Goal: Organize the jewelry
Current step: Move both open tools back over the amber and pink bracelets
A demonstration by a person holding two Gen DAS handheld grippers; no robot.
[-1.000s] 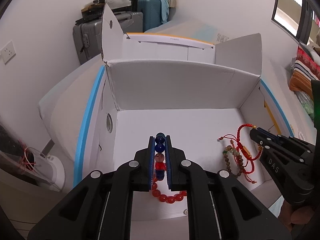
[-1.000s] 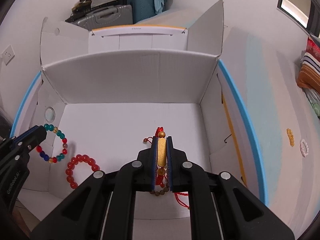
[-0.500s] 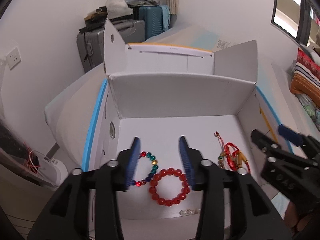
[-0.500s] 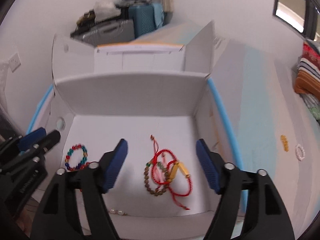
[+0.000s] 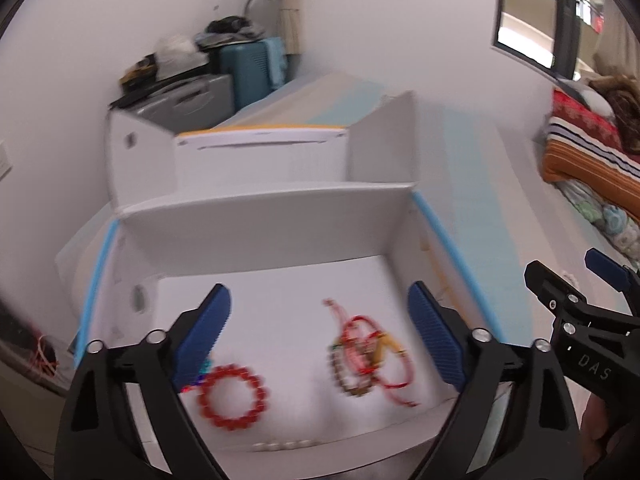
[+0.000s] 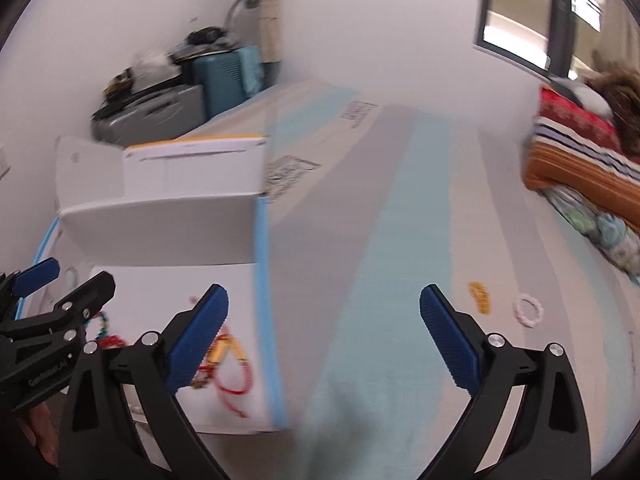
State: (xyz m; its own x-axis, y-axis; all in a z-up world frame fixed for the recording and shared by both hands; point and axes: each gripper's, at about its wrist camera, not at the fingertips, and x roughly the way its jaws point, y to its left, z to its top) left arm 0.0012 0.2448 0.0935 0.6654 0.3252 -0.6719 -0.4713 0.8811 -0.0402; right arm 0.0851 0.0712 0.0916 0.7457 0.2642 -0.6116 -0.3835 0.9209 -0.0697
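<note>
An open white cardboard box holds a red bead bracelet, a multicoloured bead bracelet partly hidden by my left finger, and a tangle of red cord and brown bead bracelets. My left gripper is open and empty above the box floor. My right gripper is open and empty over the table, right of the box. A yellow bead piece and a white bead ring lie on the table ahead of it, to the right.
The table has pale blue and grey stripes. Suitcases stand against the far wall. A bed with striped bedding is at the right. Small white beads lie at the box's front edge.
Both grippers let go of their bracelets, which now lie in the box, and opened wide. The right gripper has swung right, out over the table. The left gripper has pulled back.
</note>
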